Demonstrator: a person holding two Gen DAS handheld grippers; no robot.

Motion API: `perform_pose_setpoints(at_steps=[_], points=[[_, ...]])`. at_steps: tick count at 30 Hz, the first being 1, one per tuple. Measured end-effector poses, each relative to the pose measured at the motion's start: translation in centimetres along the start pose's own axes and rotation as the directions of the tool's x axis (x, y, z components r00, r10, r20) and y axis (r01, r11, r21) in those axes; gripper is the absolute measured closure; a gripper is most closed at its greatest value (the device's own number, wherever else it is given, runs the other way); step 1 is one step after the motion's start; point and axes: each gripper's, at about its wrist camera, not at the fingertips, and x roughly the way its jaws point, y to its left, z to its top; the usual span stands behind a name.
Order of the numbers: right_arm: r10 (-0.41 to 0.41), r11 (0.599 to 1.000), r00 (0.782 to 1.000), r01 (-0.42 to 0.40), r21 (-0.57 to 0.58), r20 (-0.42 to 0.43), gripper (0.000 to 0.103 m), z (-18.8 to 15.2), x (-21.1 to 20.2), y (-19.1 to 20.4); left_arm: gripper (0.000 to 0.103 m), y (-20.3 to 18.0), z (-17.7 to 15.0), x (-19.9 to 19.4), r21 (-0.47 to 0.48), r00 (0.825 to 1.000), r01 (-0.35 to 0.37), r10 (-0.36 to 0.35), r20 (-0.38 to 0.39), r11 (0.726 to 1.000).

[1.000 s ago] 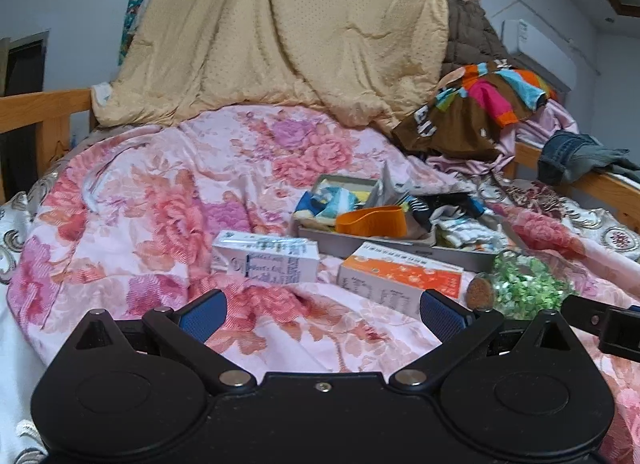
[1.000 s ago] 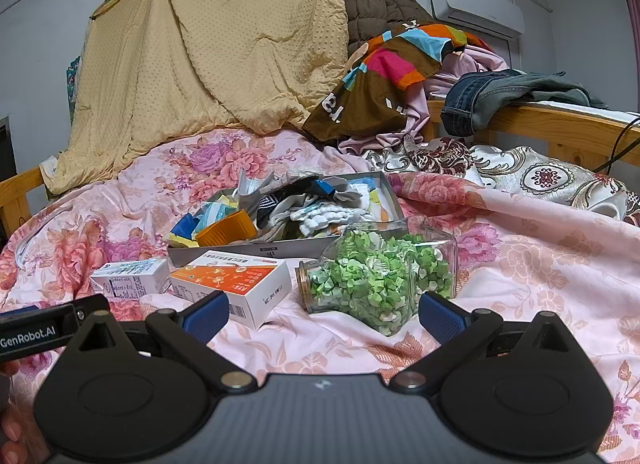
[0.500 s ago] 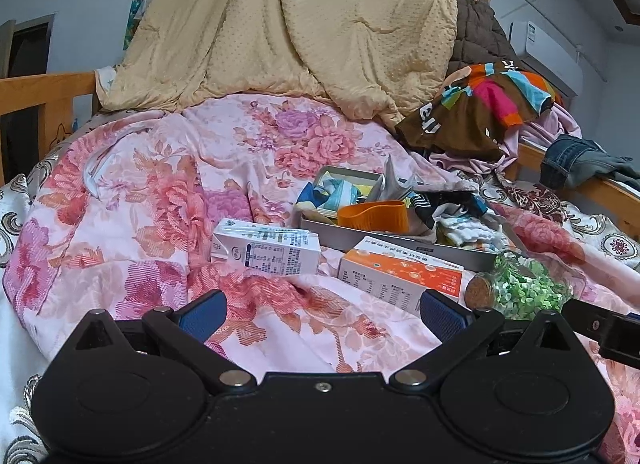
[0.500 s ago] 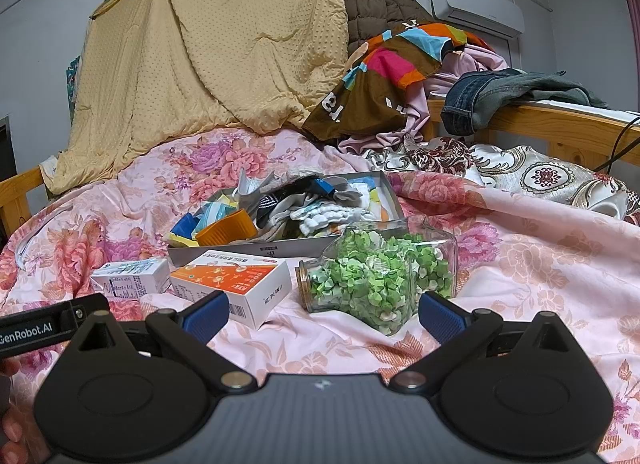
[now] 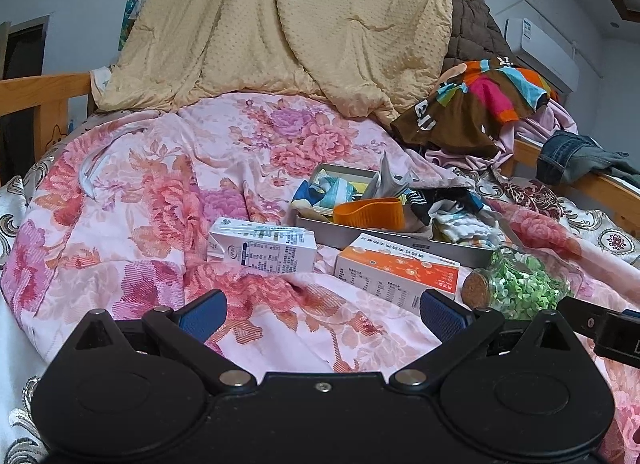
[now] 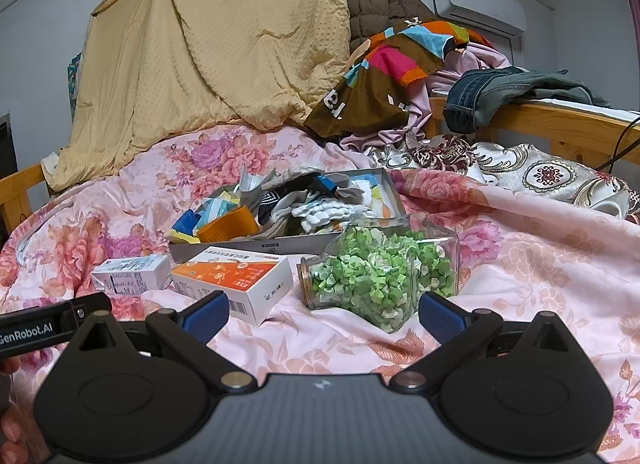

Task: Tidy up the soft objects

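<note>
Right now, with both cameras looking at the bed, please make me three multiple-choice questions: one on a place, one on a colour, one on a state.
1. Where does the glass jar of green pieces lie?
A. on the floral quilt, in front of the grey tray
B. inside the grey tray
C. on the wooden rail

2. What colour is the top of the carton next to the jar?
A. blue
B. orange
C. black

3. How do the right tongs stand?
A. shut on the jar
B. shut on a sock
C. open, holding nothing

Answers:
1. A, the jar rests on its side on the quilt, at the near wall of the tray.
2. B, its upper face is orange with white sides.
3. C, the blue pads are wide apart with only quilt between them; the left tongs look the same.
</note>
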Motion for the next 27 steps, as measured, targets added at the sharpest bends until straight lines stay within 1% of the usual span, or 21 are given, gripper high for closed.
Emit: perform_pose_setpoints(at_steps=[7, 27], points=[[0.002, 1.000, 1.000, -0.002, -0.003, -0.009, 0.000, -0.22, 0.12, 0.11, 0.001, 0.13, -0.02, 0.07, -0.001, 1.000, -0.015, 0.015, -0.011, 1.000], [0.001, 1.000, 1.000, -0.001, -0.002, -0.010, 0.000, -0.12, 0.16, 0.09, 0.001, 0.22, -0.03, 0.12, -0.002, 1.000, -0.016, 0.016, -0.016, 1.000]])
